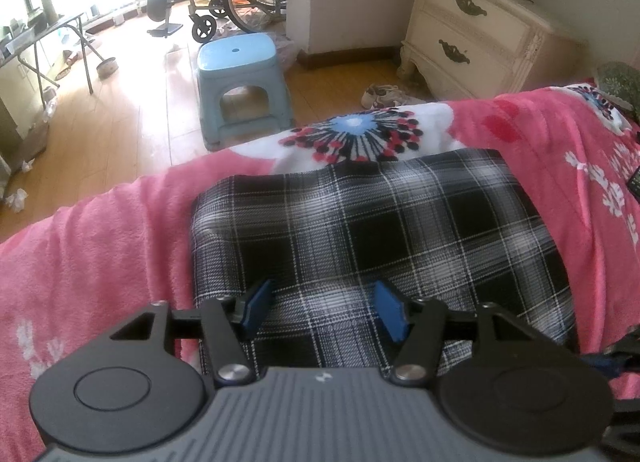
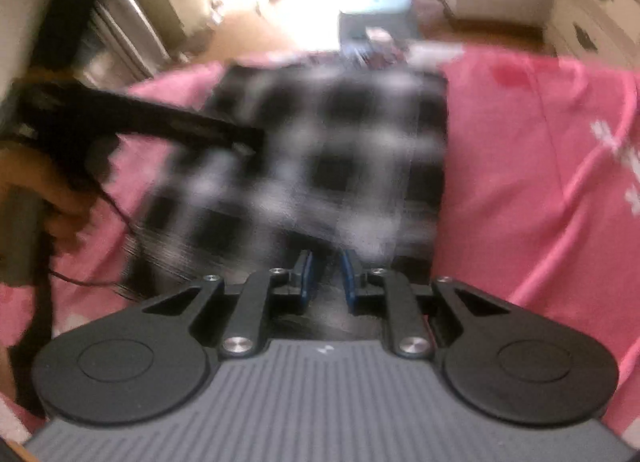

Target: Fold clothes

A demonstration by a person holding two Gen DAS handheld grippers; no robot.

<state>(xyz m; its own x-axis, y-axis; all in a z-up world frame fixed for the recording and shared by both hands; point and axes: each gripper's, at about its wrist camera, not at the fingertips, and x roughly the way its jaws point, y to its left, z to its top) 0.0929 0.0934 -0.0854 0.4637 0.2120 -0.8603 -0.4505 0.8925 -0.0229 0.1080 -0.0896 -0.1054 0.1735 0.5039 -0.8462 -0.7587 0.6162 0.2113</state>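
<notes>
Lying folded on pink blanket (image 1: 112,230), plaid shirt (image 1: 360,222), left gripper (image 1: 324,308) above its near edge, jaws apart, right gripper (image 2: 326,276) at near edge, grip unclear from blur

Right wrist view motion-blurred, plaid garment (image 2: 312,150) smeared, hand (image 2: 44,190) cut off at left edge.

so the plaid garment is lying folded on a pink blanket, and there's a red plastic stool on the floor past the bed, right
Not quite: the stool is light blue, not red, as the left wrist view shows. The rest holds: the plaid garment lies folded on the pink blanket, and the stool stands on the floor past the bed.
</notes>
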